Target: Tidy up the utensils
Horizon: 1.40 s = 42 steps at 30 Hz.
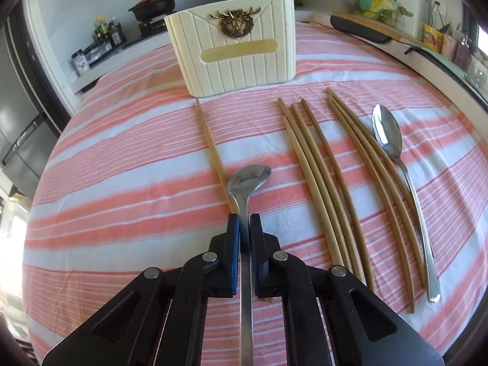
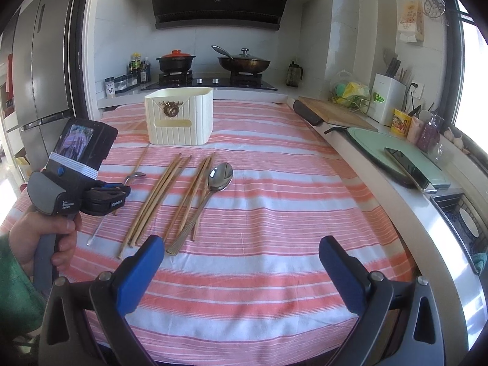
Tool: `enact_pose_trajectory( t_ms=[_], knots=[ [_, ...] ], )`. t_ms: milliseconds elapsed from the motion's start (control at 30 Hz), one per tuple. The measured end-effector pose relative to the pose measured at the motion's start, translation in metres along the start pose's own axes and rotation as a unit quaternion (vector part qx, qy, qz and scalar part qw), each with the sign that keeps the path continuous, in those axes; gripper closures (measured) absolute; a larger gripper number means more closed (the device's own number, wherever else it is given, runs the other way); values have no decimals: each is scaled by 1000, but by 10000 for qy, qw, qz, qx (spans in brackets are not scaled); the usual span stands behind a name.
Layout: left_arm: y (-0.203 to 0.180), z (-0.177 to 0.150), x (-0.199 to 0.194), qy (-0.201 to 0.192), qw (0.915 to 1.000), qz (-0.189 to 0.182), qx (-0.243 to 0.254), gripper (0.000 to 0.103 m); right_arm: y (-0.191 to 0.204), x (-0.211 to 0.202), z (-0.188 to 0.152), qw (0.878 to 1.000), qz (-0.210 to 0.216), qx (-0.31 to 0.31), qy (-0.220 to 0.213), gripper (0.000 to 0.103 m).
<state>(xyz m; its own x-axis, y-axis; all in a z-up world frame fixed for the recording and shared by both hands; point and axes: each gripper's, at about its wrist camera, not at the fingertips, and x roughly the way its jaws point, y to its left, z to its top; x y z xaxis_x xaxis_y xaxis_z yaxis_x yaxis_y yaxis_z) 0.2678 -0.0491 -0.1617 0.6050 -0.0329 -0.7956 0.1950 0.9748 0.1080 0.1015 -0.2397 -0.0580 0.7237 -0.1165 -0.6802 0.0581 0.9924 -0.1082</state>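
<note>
The left gripper (image 1: 244, 224) is clamping the metal spoon (image 1: 248, 180) by its handle, so it is needing a level lift toward the cream utensil holder (image 1: 235, 45) at twelve o'clock, while the right gripper (image 2: 241, 259) is hanging released.

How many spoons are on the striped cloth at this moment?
2. One spoon is clamped by its handle in the left hand-held gripper, beside a lone chopstick. The other spoon lies at the right end of the row. None seems hidden.

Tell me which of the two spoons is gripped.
The left spoon, its handle clamped in the left gripper. The other spoon lies untouched right of the chopsticks.
</note>
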Motion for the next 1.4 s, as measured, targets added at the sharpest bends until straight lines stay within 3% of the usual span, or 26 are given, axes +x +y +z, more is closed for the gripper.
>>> enact_pose_trajectory(
  t_ms=[333,533,733,833,1033,1267,1400],
  knots=[
    [26,-1,-23,-210,9981,-412,-407,99,3,0,0,10000,38,-61,16,0],
    [66,-3,-29,-218,9945,-744,-711,99,10,0,1,9999,101,-130,16,0],
    [117,-16,11,181,9815,-1343,-1350,99,14,0,-2,9998,141,-158,35,0],
    [131,-19,15,123,9748,-1650,-1497,99,16,2,-4,9997,141,-187,111,0],
    [146,-24,16,138,9715,-1697,-1651,98,25,3,-4,9993,183,-277,151,0],
    [146,-30,8,73,9782,-1381,-1552,93,7,40,7,9996,182,-98,214,0],
    [145,-43,-3,-98,9818,-1113,-1538,69,-1,89,18,9976,312,-31,618,0]
  ],
)
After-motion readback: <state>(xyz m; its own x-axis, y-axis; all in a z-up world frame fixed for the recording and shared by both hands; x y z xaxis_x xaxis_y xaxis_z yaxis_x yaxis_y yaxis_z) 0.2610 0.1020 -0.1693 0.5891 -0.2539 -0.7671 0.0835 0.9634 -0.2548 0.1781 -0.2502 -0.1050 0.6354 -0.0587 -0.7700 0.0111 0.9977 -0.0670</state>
